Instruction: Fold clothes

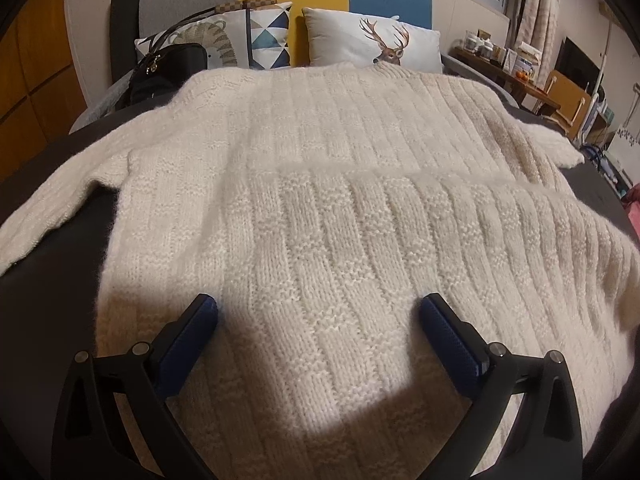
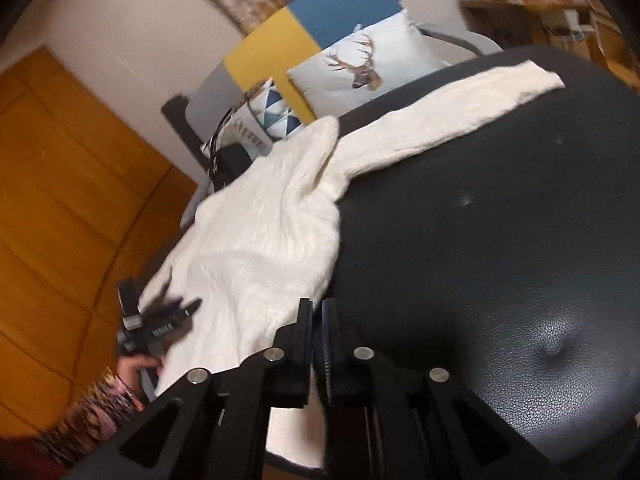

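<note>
Cream sweater on black leather surface, deer pillow

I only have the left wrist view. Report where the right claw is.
Observer: The right claw sits at the near edge of the sweater with its jaws almost together. I cannot tell whether it pinches any knit.
Operator: Now the sleeve on that side.
Observer: One sleeve lies stretched out full length over the black cushion, toward the deer pillow.
Operator: Describe the surface.
Observer: It is grained black leather with a button dimple.
</note>
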Demonstrator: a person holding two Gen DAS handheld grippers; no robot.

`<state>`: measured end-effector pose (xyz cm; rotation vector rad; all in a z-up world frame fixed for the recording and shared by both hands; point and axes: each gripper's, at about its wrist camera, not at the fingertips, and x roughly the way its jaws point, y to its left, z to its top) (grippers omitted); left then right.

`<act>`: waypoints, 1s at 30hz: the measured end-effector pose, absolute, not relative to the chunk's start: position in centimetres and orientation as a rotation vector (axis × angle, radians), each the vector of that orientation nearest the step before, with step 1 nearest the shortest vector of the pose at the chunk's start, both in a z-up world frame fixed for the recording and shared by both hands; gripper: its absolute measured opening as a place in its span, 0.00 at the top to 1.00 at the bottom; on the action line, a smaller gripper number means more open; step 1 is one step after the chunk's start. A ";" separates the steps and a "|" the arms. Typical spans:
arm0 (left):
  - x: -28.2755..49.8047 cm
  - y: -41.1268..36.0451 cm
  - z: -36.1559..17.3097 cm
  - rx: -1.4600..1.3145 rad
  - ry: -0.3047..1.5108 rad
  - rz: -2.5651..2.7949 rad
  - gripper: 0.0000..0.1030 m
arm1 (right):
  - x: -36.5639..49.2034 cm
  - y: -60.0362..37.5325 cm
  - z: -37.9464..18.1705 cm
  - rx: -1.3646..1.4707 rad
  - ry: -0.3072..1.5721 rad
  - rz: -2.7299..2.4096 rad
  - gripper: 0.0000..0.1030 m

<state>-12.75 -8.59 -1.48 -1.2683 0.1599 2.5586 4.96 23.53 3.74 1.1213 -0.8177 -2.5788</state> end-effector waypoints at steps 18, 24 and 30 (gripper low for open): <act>-9.5 -8.4 1.3 -1.176 0.374 2.525 0.00 | 2.3 16.5 1.8 1.397 -0.128 -2.554 0.78; -13.1 -4.8 4.2 -1.019 0.536 2.710 0.00 | -4.2 22.4 5.8 1.330 -0.296 -2.842 0.74; -18.9 -3.0 1.7 -1.193 0.499 2.827 0.00 | -11.8 25.8 4.2 1.464 -0.251 -2.942 0.74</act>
